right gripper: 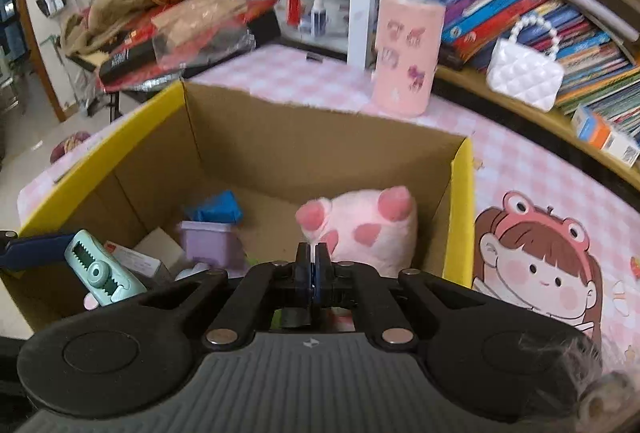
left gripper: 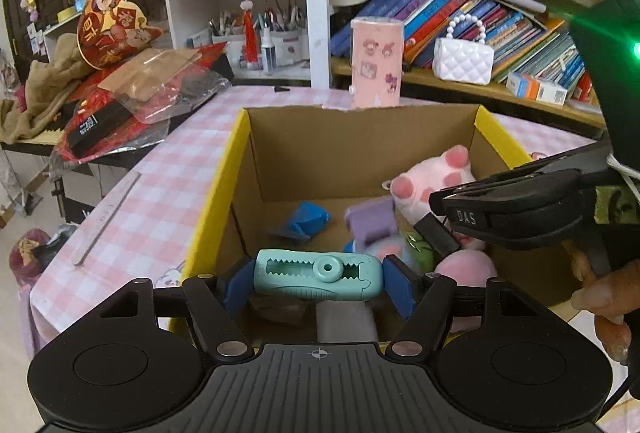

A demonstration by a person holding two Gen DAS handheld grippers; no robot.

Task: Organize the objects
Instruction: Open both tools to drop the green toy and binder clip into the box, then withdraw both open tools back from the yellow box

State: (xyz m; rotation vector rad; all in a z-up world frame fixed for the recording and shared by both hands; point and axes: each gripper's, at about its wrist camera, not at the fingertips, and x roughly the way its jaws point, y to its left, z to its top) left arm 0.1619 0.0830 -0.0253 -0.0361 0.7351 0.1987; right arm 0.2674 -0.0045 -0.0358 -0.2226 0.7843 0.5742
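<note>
My left gripper (left gripper: 318,277) is shut on a teal toothed clip (left gripper: 318,275), gripped end to end between its blue pads just above the near edge of an open cardboard box (left gripper: 360,137) with yellow flaps. The same clip (right gripper: 100,269) shows at the lower left of the right wrist view. My right gripper (right gripper: 312,253) is shut with nothing in it and hangs over the box (right gripper: 320,153), just in front of a pink plush toy (right gripper: 372,229). In the left wrist view the right gripper (left gripper: 438,201) reaches in from the right above the plush toy (left gripper: 432,181).
Inside the box lie a purple container (right gripper: 208,243), a crumpled blue bag (right gripper: 218,209) and a small carton. A pink canister (right gripper: 408,53) stands behind the box on the pink checked cloth (right gripper: 520,169). A white handbag (right gripper: 524,73) and books fill the shelf at right. Clutter is piled at left.
</note>
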